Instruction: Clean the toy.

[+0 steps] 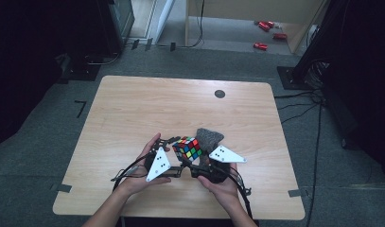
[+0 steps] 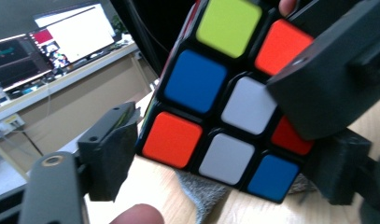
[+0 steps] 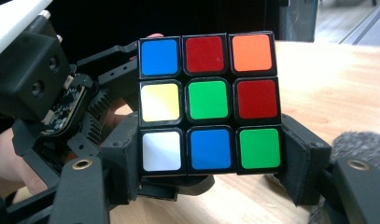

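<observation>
- Locate the puzzle cube [image 1: 188, 148] near the table's front edge, just 6 o'clock of centre in the high view, raised off the tabletop and tilted.
- Note its build: black body, nine coloured stickers per face, colours scrambled.
- Read the face in the right gripper view [image 3: 209, 103]: blue, red, orange on top; yellow, green, red in the middle; white, blue, green at the bottom.
- Read the face in the left gripper view [image 2: 215, 107], tilted clockwise: blue, white, orange, yellow-green and red stickers, part hidden.
</observation>
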